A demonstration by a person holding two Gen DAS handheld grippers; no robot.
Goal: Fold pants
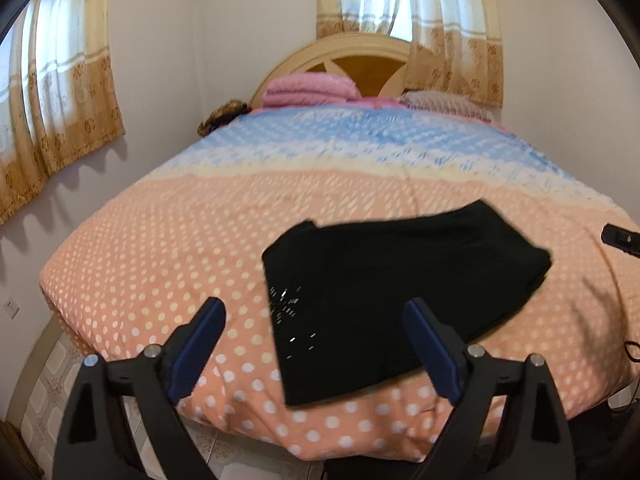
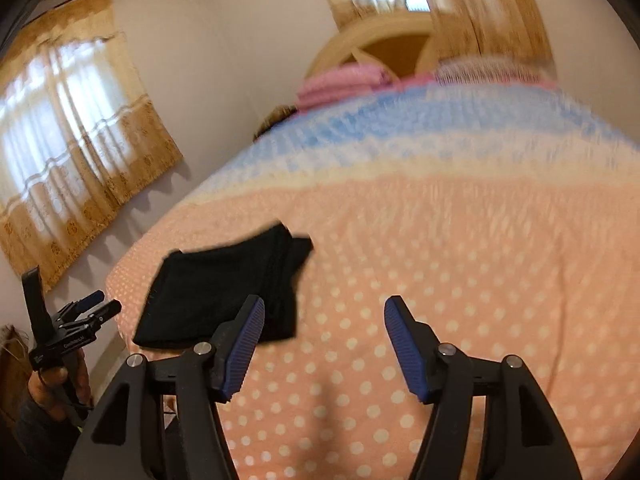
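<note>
Both grippers' fingers (image 1: 212,322) (image 2: 394,320) spread apart, empty; one folded black pants (image 1: 396,296) on bed (image 1: 160,248).

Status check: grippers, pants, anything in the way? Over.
Left gripper open, empty, above the bed edge. Right gripper open, empty. Black pants folded into a compact bundle on the dotted bedspread. Nothing on them; small black device lies apart.

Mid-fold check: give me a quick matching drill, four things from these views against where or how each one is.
Things:
1. black pants
2. pink folded blankets
3. left gripper
4. curtains

States:
A. hanging at the windows
B. open, holding nothing
C. stacked by the headboard
D. folded on the spotted bedspread, near its foot edge

Pairs: 1-D, 2-C, 3-B, 4-A
</note>
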